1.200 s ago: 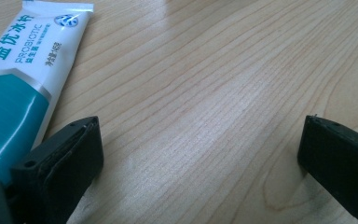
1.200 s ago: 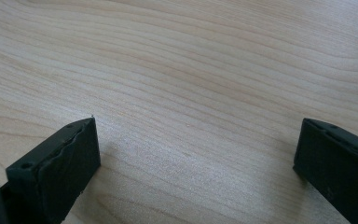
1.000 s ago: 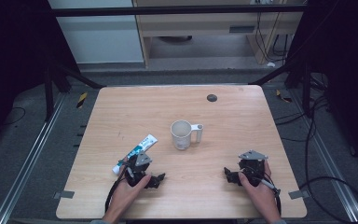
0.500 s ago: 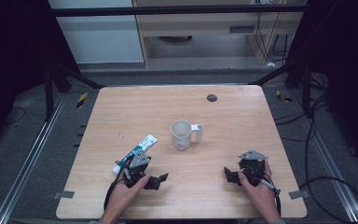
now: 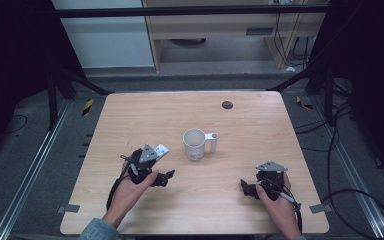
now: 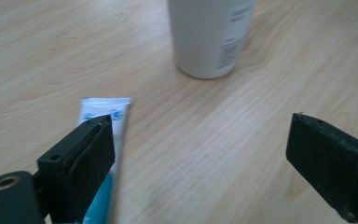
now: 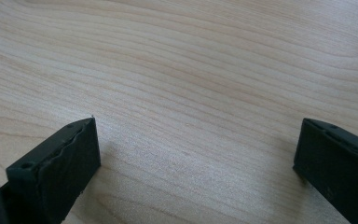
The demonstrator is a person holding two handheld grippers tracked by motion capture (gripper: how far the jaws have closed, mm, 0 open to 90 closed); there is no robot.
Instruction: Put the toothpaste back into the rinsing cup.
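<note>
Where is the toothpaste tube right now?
In the left gripper view the tube lies flat on the table, partly under the left tongs' left jaw, short of the mug.

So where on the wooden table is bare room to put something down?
Free: the far half of the light wooden table, behind the white handled mug, apart from a small dark disc; also between both grippers. Crowded: around the left gripper and the blue-white tube.

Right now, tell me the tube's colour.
The tube is white with blue print, clearest in the left gripper view.
</note>
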